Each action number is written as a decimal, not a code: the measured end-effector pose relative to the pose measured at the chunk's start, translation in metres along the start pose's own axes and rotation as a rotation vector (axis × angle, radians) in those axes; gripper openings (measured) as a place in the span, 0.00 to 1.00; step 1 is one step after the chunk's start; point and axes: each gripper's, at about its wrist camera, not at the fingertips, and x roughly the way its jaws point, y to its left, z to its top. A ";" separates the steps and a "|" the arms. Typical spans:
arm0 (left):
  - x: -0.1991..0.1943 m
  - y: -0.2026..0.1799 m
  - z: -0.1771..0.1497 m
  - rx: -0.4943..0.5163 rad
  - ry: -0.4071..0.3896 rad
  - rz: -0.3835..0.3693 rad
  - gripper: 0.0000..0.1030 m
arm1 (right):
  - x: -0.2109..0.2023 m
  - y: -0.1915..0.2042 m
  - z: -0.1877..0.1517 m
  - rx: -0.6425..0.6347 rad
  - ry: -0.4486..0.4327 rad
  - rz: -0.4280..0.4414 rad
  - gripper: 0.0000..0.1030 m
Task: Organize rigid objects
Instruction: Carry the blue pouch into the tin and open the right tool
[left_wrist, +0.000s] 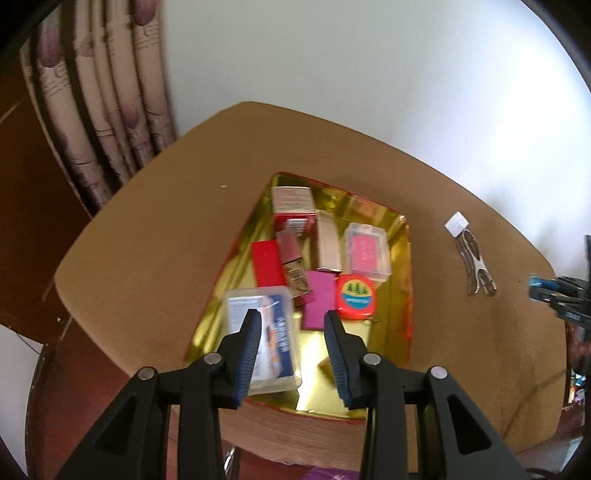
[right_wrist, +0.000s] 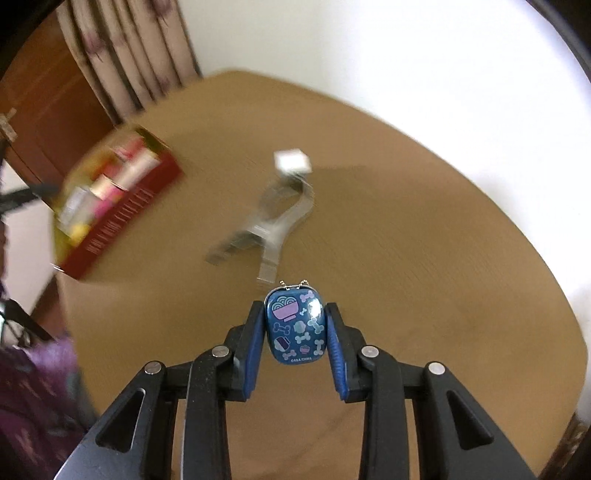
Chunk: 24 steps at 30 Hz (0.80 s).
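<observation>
The right gripper (right_wrist: 295, 325) clamps one blue charm (right_wrist: 295, 326) between its pads, above the brown table (right_wrist: 424, 258). Ahead of it on the table lie one metal clip (right_wrist: 273, 221) and one white cube (right_wrist: 291, 161), touching; the view is blurred.

The left gripper (left_wrist: 291, 350) hangs over the tray (left_wrist: 400, 266) with its jaws narrowly apart and nothing between them. In the tray lie two clear cases (left_wrist: 273, 325) (left_wrist: 367, 251), one round tape (left_wrist: 356, 295), one red card (left_wrist: 266, 264), one magenta card (left_wrist: 318, 299), and three small boxes (left_wrist: 293, 206) (left_wrist: 328, 243) (left_wrist: 293, 266).
</observation>
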 end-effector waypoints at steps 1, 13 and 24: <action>-0.002 0.003 -0.004 0.000 -0.011 0.016 0.35 | -0.008 0.019 0.005 -0.013 -0.026 0.016 0.29; -0.020 0.026 -0.037 0.026 -0.117 0.079 0.35 | 0.041 0.224 0.069 -0.138 -0.115 0.209 0.29; -0.010 0.047 -0.039 -0.014 -0.110 0.057 0.35 | 0.109 0.252 0.083 -0.046 -0.033 0.129 0.29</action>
